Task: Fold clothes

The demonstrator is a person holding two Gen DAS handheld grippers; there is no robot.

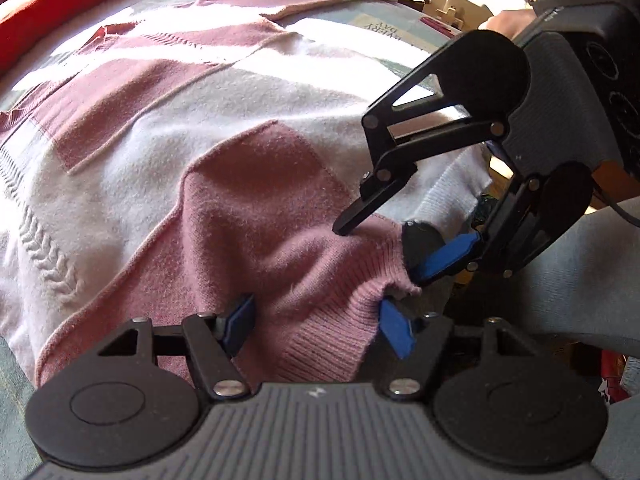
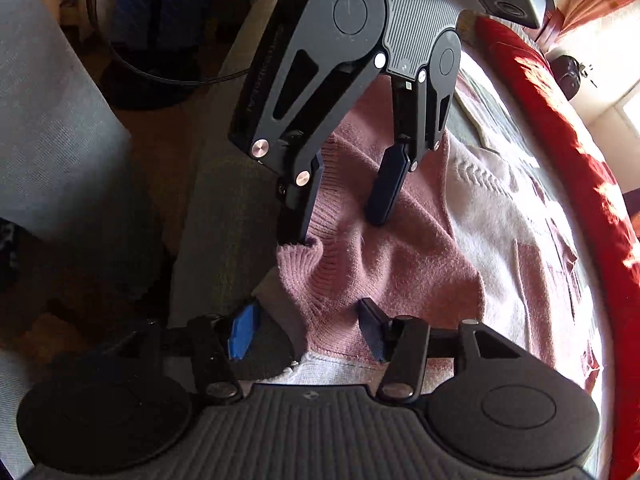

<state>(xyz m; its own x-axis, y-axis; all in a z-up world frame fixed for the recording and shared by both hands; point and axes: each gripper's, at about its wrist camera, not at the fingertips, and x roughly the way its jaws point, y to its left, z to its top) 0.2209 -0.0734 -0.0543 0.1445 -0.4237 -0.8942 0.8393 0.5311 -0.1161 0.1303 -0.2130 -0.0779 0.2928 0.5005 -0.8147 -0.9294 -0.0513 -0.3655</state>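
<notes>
Bed point(image 1: 24, 92), pink/white sweater point(image 1: 168, 152), red blanket point(image 1: 60, 4)

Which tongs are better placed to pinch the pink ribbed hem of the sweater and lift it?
Probably the left. The left tongs are open with the ribbed hem bunched between both pads. The right tongs are open, but one pad sits off the hem, so only its corner lies between.

left wrist: close, facing right tool point(image 1: 384, 236) | right wrist: close, facing left tool point(image 2: 340, 220)

Sweater point(image 1: 168, 152) far sleeve cut off at frame edge; hem under left gripper point(image 1: 316, 328) hidden
</notes>
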